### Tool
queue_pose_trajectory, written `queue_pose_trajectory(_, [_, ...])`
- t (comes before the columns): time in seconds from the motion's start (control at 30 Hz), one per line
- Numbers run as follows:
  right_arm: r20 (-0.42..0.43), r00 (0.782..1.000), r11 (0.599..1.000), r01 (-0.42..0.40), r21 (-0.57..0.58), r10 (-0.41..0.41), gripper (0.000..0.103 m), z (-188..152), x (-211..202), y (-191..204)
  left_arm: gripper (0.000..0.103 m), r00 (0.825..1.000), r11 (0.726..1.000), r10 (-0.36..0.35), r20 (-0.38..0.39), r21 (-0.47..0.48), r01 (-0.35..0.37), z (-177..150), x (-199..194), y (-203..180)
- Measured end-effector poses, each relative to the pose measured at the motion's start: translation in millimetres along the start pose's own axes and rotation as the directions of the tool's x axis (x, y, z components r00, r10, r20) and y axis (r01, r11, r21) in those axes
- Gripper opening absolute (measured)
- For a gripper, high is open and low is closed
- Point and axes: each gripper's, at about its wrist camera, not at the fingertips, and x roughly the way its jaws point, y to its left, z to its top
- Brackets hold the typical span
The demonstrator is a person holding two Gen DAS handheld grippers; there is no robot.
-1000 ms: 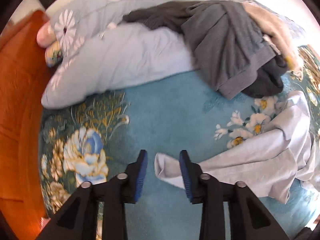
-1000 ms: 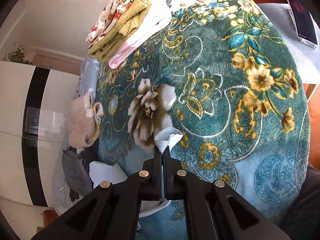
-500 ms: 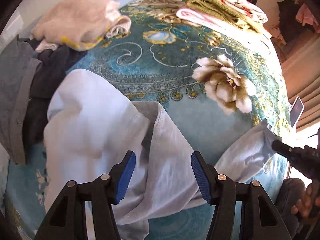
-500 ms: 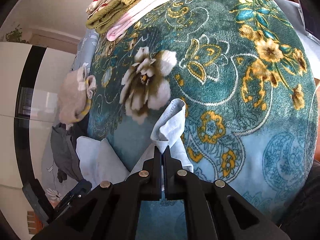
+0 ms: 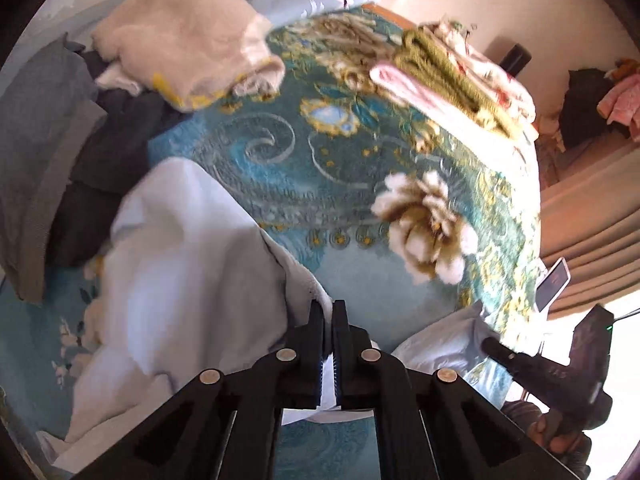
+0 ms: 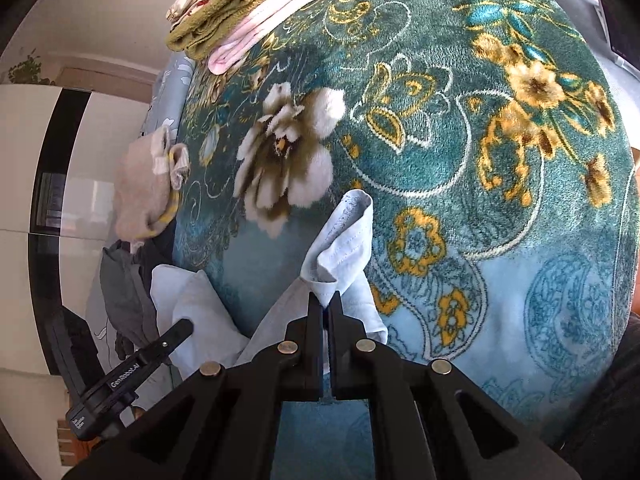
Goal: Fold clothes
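The left wrist view shows the left gripper with its fingers pressed together on an edge of the pale blue garment, and to the right the right gripper reaching into another part of the same cloth. Only this view shows a phone at the bed's right edge, curtains behind it, and the full spread of the garment, which lies crumpled and bunched toward the left on the teal floral blanket.

The right wrist view shows the right gripper with its fingers clamped on a hemmed, stitched corner of the garment, which stands up in a folded peak above the tips. The left gripper appears at lower left.

Open blanket stretches ahead and to the right of the held corner. A stack of folded clothes sits at the far edge; a beige garment and a grey pile crowd the far left side, the grey pile just beside the blue cloth.
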Motion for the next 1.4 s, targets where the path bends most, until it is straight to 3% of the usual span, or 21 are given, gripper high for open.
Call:
queue_pose_trajectory(0.07, [0.010,1.000,1.000,-0.001,0.007,0.001,0.003,2,-2,-2,0.004,0.995,0.999,-0.001,0.103,-0.052,0.006,15,-47,25])
queue_pose_trajectory(0.13, [0.020,1.000,1.000,-0.003,0.022,0.002,0.003,5,-4,-5,0.004,0.977,0.993,0.050,0.209,-0.117,-0.026,23,-95,59])
queue_pose_trajectory(0.23, [0.032,0.999,0.999,-0.006,0.046,0.004,0.003,10,-5,-10,0.004,0.922,0.961,0.223,0.317,-0.231,-0.153,17,-157,119])
queue_pose_trajectory(0.3, [0.035,0.999,0.999,-0.005,0.052,0.003,0.003,12,-5,-10,0.004,0.877,0.909,0.356,0.323,-0.336,-0.245,-2,-183,162])
queue_pose_trajectory(0.37, [0.032,0.999,0.999,-0.002,0.043,0.001,0.003,13,-3,-8,0.004,0.849,0.836,0.452,0.273,-0.461,-0.297,-33,-195,210])
queue_pose_trajectory(0.47, [0.025,1.000,1.000,0.010,0.011,-0.010,0.003,13,0,0,0.004,0.812,0.696,0.570,0.123,-0.598,-0.398,-84,-190,269])
queue_pose_trajectory(0.6, [0.024,0.999,0.999,0.035,-0.033,-0.035,0.003,12,3,9,0.004,0.775,0.538,0.627,-0.081,-0.674,-0.506,-148,-164,321])
queue_pose_trajectory(0.67, [0.030,0.998,0.998,0.050,-0.042,-0.049,0.003,13,2,10,0.004,0.768,0.482,0.622,-0.155,-0.696,-0.531,-173,-150,336])
queue_pose_trajectory(0.73, [0.041,0.997,0.997,0.068,-0.046,-0.066,0.003,15,-1,10,0.004,0.756,0.451,0.618,-0.213,-0.692,-0.564,-189,-138,346])
queue_pose_trajectory(0.9, [0.106,0.986,0.989,0.137,-0.050,-0.131,0.003,24,-16,13,0.004,0.757,0.425,0.588,-0.285,-0.687,-0.589,-220,-126,348])
queue_pose_trajectory(1.03, [0.146,0.972,0.975,0.201,-0.092,-0.186,0.003,30,-22,29,0.004,0.741,0.419,0.582,-0.334,-0.658,-0.626,-230,-119,353])
queue_pose_trajectory(1.07, [0.157,0.968,0.969,0.215,-0.120,-0.196,0.004,29,-21,38,0.004,0.743,0.418,0.572,-0.348,-0.656,-0.628,-235,-116,354])
queue_pose_trajectory(1.1, [0.168,0.965,0.960,0.229,-0.159,-0.203,0.012,27,-20,50,0.004,0.748,0.418,0.559,-0.359,-0.657,-0.628,-240,-113,355])
queue_pose_trajectory(1.13, [0.180,0.962,0.948,0.243,-0.206,-0.207,0.030,25,-18,63,0.004,0.755,0.427,0.544,-0.368,-0.653,-0.626,-245,-109,355])
queue_pose_trajectory(1.2, [0.204,0.959,0.914,0.254,-0.315,-0.196,0.051,16,-14,92,0.007,0.764,0.445,0.523,-0.378,-0.643,-0.623,-252,-103,353])
queue_pose_trajectory(1.3, [0.175,0.976,0.872,0.197,-0.448,-0.130,0.052,0,0,134,0.008,0.812,0.478,0.485,-0.325,-0.679,-0.558,-258,-105,349])
queue_pose_trajectory(1.33, [0.130,0.987,0.863,0.147,-0.484,-0.095,0.054,-7,9,147,0.008,0.829,0.485,0.469,-0.305,-0.696,-0.530,-260,-108,349])
queue_pose_trajectory(1.4, [0.011,0.999,0.840,0.036,-0.541,-0.036,0.055,-23,32,171,0.012,0.847,0.474,0.455,-0.275,-0.730,-0.492,-259,-118,350])
